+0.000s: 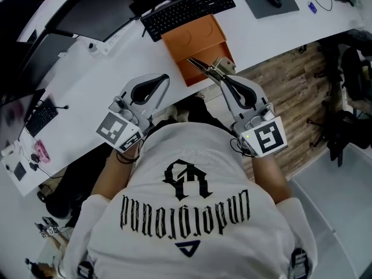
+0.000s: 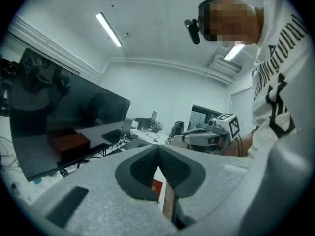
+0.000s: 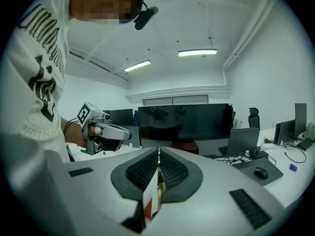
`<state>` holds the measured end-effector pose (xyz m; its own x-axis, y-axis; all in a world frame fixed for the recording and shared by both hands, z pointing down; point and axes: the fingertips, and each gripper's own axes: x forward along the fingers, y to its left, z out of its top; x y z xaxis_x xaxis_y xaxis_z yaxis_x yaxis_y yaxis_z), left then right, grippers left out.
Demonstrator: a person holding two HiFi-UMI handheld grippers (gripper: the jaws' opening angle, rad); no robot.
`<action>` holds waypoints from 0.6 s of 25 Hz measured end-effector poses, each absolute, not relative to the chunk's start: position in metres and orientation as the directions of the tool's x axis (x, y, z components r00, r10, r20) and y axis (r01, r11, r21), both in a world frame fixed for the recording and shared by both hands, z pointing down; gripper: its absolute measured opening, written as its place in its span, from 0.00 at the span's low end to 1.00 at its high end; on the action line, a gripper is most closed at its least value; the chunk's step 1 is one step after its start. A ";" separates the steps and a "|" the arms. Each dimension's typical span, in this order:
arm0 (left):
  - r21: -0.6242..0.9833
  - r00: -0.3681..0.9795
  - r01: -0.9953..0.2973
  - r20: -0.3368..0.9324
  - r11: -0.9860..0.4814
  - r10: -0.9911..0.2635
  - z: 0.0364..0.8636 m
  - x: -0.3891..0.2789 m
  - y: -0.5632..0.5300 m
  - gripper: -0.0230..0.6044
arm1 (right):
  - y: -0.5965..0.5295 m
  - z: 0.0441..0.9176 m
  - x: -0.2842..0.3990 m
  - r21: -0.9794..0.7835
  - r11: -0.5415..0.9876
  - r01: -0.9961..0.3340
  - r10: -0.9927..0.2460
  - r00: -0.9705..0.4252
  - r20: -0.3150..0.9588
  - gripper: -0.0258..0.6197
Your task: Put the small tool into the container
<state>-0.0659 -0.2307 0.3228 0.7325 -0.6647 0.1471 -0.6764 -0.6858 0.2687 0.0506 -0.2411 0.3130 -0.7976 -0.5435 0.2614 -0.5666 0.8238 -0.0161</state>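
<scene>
- Small tool (image 1: 204,68) is pinched in the closed jaws of the right gripper (image 1: 223,76), just in front of the orange container (image 1: 187,38).
- Left gripper (image 1: 166,77) is closed and holds nothing.

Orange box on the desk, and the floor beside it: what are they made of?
Box: probably matte cardboard, going by its flat, dull orange-brown panels with no shine. Floor: wood-look planks with visible grain and joints; laminate or real wood, can't tell.

White T-shirt (image 1: 192,147), black lettering (image 1: 186,209), black emblem (image 1: 187,179)
</scene>
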 end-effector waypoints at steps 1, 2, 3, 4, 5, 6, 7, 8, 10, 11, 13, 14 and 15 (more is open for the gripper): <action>0.272 0.727 -0.682 0.151 -0.679 -0.670 0.325 -0.063 -0.234 0.06 | -0.246 0.316 0.052 -0.020 0.831 -0.556 -0.532 -0.804 0.267 0.08; 0.275 0.721 -0.688 0.156 -0.672 -0.675 0.328 -0.061 -0.238 0.06 | -0.250 0.319 0.054 -0.025 0.838 -0.545 -0.519 -0.810 0.273 0.08; 0.277 0.715 -0.695 0.162 -0.664 -0.681 0.331 -0.059 -0.241 0.06 | -0.255 0.322 0.055 -0.029 0.846 -0.533 -0.505 -0.817 0.280 0.08; 0.279 0.707 -0.703 0.168 -0.654 -0.687 0.334 -0.057 -0.244 0.06 | -0.259 0.325 0.056 -0.034 0.854 -0.519 -0.489 -0.824 0.287 0.08; 0.283 0.698 -0.711 0.173 -0.644 -0.694 0.337 -0.056 -0.247 0.06 | -0.262 0.328 0.057 -0.038 0.862 -0.505 -0.474 -0.831 0.291 0.08; 0.289 0.690 -0.718 0.178 -0.633 -0.701 0.341 -0.054 -0.249 0.06 | -0.266 0.331 0.058 -0.040 0.870 -0.491 -0.459 -0.838 0.294 0.08; 0.294 0.683 -0.725 0.183 -0.624 -0.707 0.344 -0.052 -0.251 0.06 | -0.270 0.334 0.059 -0.040 0.879 -0.476 -0.444 -0.845 0.299 0.08; 0.297 0.676 -0.730 0.188 -0.615 -0.712 0.347 -0.050 -0.253 0.06 | -0.273 0.338 0.060 -0.040 0.887 -0.460 -0.427 -0.850 0.308 0.08; 0.301 0.664 -0.741 0.195 -0.600 -0.722 0.352 -0.046 -0.258 0.06 | -0.280 0.347 0.062 -0.047 0.902 -0.430 -0.392 -0.859 0.331 0.08; 0.302 0.658 -0.746 0.198 -0.593 -0.727 0.355 -0.044 -0.261 0.06 | -0.284 0.352 0.063 -0.050 0.909 -0.413 -0.373 -0.862 0.343 0.08; 0.303 0.645 -0.757 0.204 -0.578 -0.737 0.360 -0.041 -0.268 0.06 | -0.291 0.362 0.064 -0.054 0.923 -0.382 -0.339 -0.870 0.359 0.08; 0.304 0.638 -0.763 0.207 -0.571 -0.742 0.363 -0.040 -0.271 0.06 | -0.294 0.366 0.065 -0.058 0.927 -0.370 -0.325 -0.872 0.366 0.08; 0.304 0.631 -0.768 0.210 -0.564 -0.747 0.366 -0.039 -0.274 0.06 | -0.296 0.371 0.065 -0.063 0.931 -0.359 -0.311 -0.874 0.374 0.08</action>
<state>-0.0392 -0.2736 0.3656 0.6310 -0.7467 0.2104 -0.7682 -0.5636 0.3038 0.0654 -0.2960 0.3710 -0.8738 -0.3112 0.3738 -0.3587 0.9313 -0.0632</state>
